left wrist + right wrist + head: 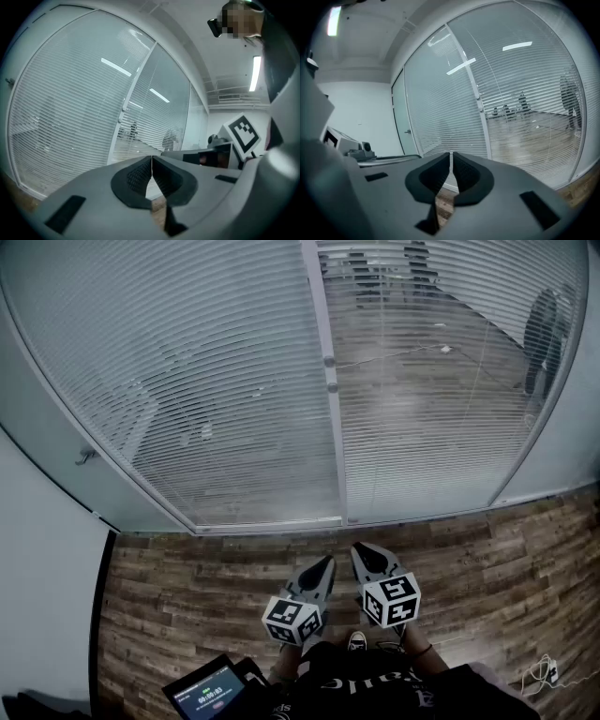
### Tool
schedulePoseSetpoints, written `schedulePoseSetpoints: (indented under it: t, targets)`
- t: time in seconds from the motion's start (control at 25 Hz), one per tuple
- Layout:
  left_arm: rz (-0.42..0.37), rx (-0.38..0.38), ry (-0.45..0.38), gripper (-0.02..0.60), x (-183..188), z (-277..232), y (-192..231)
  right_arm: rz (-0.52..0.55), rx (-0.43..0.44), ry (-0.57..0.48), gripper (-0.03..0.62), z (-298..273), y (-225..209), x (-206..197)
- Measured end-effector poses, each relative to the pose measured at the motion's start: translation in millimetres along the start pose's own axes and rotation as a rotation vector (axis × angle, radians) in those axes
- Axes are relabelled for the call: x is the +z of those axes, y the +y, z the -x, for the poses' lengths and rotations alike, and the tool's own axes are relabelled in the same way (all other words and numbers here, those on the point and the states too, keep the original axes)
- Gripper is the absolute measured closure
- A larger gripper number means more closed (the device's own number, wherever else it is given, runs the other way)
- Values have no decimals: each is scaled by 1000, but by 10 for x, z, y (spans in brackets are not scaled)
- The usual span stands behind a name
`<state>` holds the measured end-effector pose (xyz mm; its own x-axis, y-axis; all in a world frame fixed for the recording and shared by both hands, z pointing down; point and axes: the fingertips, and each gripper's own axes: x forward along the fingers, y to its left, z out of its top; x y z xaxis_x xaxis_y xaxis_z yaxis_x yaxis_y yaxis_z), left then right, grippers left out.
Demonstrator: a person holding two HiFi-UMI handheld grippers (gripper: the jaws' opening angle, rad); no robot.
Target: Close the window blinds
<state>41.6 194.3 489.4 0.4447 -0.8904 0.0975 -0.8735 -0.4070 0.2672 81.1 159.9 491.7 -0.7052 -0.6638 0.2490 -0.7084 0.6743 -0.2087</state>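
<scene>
- Far left, a door handle (86, 456) sticks out of the frosted wall panel. A lit tablet (208, 694) sits low beside the person's legs. Neither belongs to the job, but the tablet could be knocked if the left arm swings wide.
- The left blind (187, 381) hangs behind its glass pane, with slats that look hazy and nearly turned shut. Judged from here, it needs little or nothing.
- The left gripper (325, 564) is held low over the wood floor (187, 587), well apart from the glass. Its jaws are pressed together with nothing between them.
- Two small round knobs (330, 362) sit one above the other on the mullion (319, 315) between the panes. These are probably the slat controls. Closed jaws cannot take hold of one, so a gripper must open first. A smooth, small knob could slip from the pads, or be turned the wrong way and open the slats further.
- The right gripper (360, 550) is just beside the left one. Its jaws are likewise together and empty.
- The right blind (431, 390) has its slats open, showing the room behind and a person (544, 329) standing there. This is the pane left to close. Reaching for the knobs risks striking the glass.
</scene>
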Motion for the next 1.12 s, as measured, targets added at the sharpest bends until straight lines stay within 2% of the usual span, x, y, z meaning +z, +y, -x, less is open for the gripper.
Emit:
schedulePoseSetpoints:
  t: [0.16, 0.4, 0.72, 0.92, 1.12]
  targets:
    - [-10, 35, 9, 577, 107, -337, 322, -16, 7, -6, 560, -245, -270, 98]
    - [-49, 2, 25, 577, 337, -885, 701, -38, -34, -3, 560, -658, -691, 244]
    - [-51, -91, 21, 577, 510, -1614, 1319, -25, -121, -8, 560, -1423, -1174, 476]
    - [-30, -162, 33, 577, 804, -2205, 1919, -5, -179, -18, 559, -2154, -1426, 862]
    - [-21, -206, 19, 577, 1097, -2601, 2523, 72, -252, -28, 559, -2821, -1636, 1245]
